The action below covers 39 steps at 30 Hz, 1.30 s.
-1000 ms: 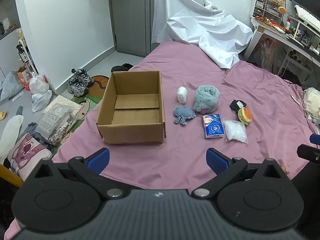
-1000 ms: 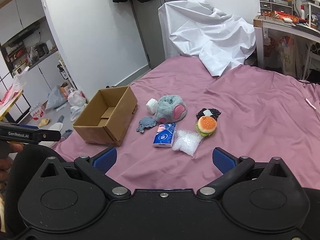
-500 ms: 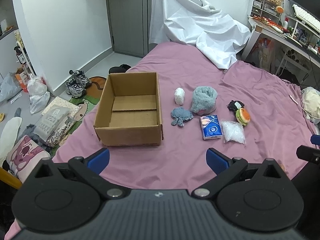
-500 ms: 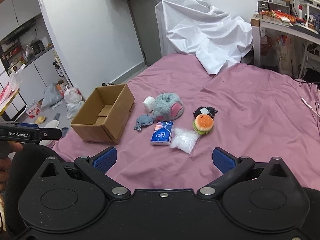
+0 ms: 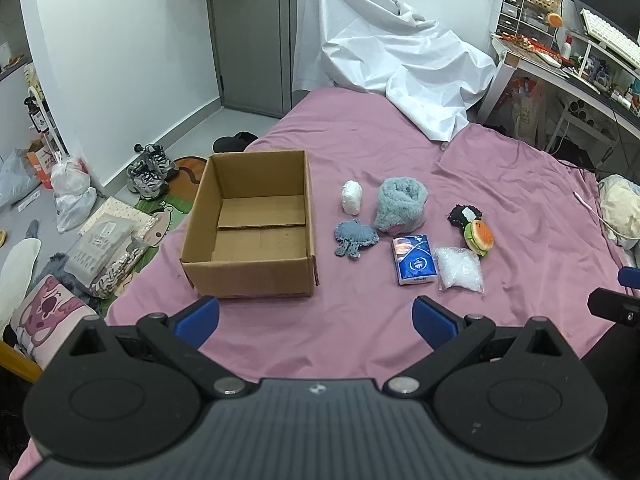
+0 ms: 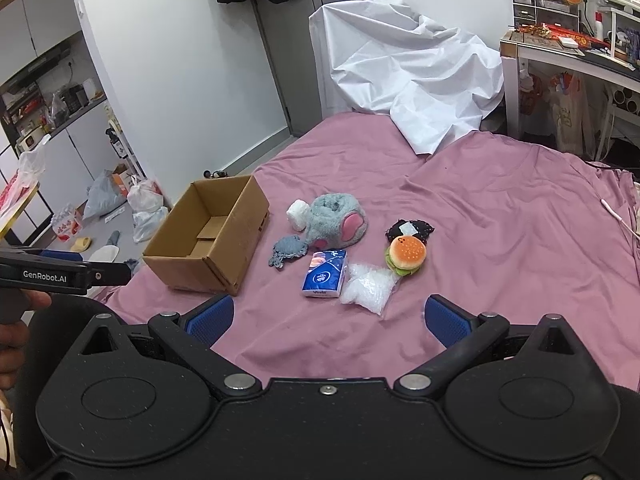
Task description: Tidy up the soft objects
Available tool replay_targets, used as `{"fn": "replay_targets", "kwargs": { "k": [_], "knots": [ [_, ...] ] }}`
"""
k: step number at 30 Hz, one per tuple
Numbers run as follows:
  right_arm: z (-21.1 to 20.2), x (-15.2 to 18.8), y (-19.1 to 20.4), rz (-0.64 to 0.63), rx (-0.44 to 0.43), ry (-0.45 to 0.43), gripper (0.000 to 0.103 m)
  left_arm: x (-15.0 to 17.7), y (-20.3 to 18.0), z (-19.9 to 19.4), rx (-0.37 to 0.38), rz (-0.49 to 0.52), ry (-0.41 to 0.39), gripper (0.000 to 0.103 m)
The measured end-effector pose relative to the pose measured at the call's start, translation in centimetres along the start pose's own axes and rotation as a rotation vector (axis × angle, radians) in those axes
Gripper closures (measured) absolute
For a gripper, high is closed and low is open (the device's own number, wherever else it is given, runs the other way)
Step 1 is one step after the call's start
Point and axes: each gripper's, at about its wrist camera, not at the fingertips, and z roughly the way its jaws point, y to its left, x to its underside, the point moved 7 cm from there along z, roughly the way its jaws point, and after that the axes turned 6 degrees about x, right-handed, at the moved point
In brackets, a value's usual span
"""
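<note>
An open, empty cardboard box (image 5: pixel 256 224) (image 6: pixel 212 240) sits on the purple bed. To its right lie a white roll (image 5: pixel 352 197), a grey plush slipper (image 5: pixel 400 204) (image 6: pixel 336 220), a small blue knitted piece (image 5: pixel 354 238) (image 6: pixel 289 250), a blue tissue pack (image 5: pixel 414 260) (image 6: pixel 325 268), a clear plastic bag (image 5: pixel 458 270) (image 6: pixel 368 286), a burger toy (image 5: pixel 478 236) (image 6: pixel 406 256) and a black item (image 5: pixel 464 214). My left gripper (image 5: pixel 316 318) and right gripper (image 6: pixel 328 318) are both open and empty, held back from the objects.
A white sheet (image 5: pixel 392 64) covers something at the bed's far end. A cluttered desk (image 5: pixel 560 64) stands at the right. Shoes (image 5: pixel 150 170), bags and cushions lie on the floor left of the bed. A pillow (image 5: pixel 620 208) lies at the right edge.
Both grippers have drifted slightly; the box and objects sit a little differently in each view. Nothing on the bed has moved and both grippers stay open.
</note>
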Motion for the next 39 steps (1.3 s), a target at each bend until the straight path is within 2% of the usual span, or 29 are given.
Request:
{"fn": "replay_targets", "kwargs": {
  "k": [24, 39],
  "knots": [
    [0.4, -0.8, 0.6, -0.016, 0.008, -0.004, 0.000, -0.8, -0.1, -0.1, 0.011, -0.007, -0.007, 0.001],
    [2.7, -2.0, 0.3, 0.037, 0.015, 0.002, 0.000, -1.7, -1.2, 3.3, 0.044, -0.008, 0.009, 0.002]
  ]
}}
